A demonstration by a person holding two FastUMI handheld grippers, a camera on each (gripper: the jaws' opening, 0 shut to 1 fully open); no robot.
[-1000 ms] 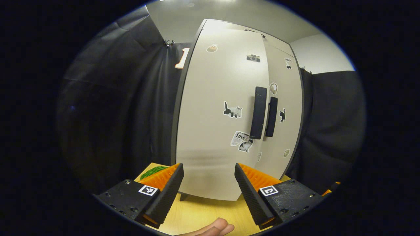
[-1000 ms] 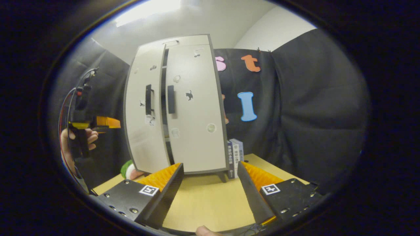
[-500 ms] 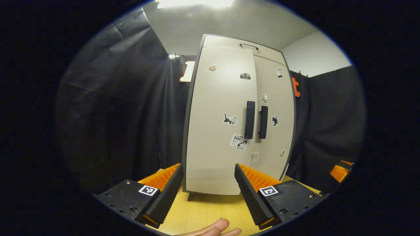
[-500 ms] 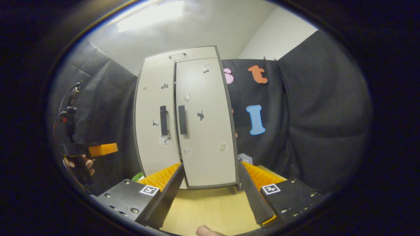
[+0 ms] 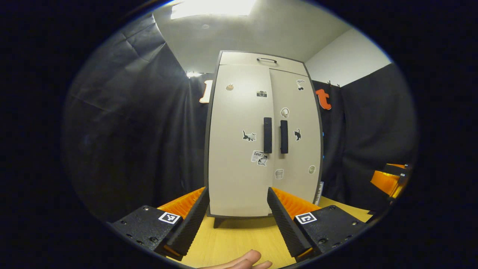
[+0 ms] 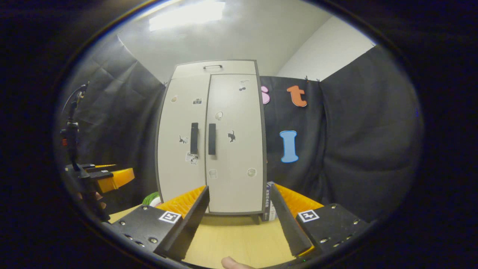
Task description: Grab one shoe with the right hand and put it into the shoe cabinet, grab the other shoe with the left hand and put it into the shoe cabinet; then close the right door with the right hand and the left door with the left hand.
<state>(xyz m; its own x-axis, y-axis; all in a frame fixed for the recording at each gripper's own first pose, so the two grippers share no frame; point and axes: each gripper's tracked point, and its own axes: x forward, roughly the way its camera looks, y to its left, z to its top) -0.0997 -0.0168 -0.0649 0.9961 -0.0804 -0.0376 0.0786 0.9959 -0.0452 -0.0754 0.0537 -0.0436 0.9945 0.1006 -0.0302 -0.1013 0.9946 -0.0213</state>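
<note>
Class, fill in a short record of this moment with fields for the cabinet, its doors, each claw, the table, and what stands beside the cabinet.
cabinet: shoe cabinet upright on the table
left door: shut
right door: shut
handles: two dark bars side by side at the middle seam
left claw: open, holding nothing, off the cabinet
right claw: open, holding nothing
beside cabinet: books at its right foot
shoes: none in sight

Both gripper views low over the table (image 5: 231, 239), facing the shoe cabinet (image 5: 261, 142) front-on, near, sharing its doors
</note>
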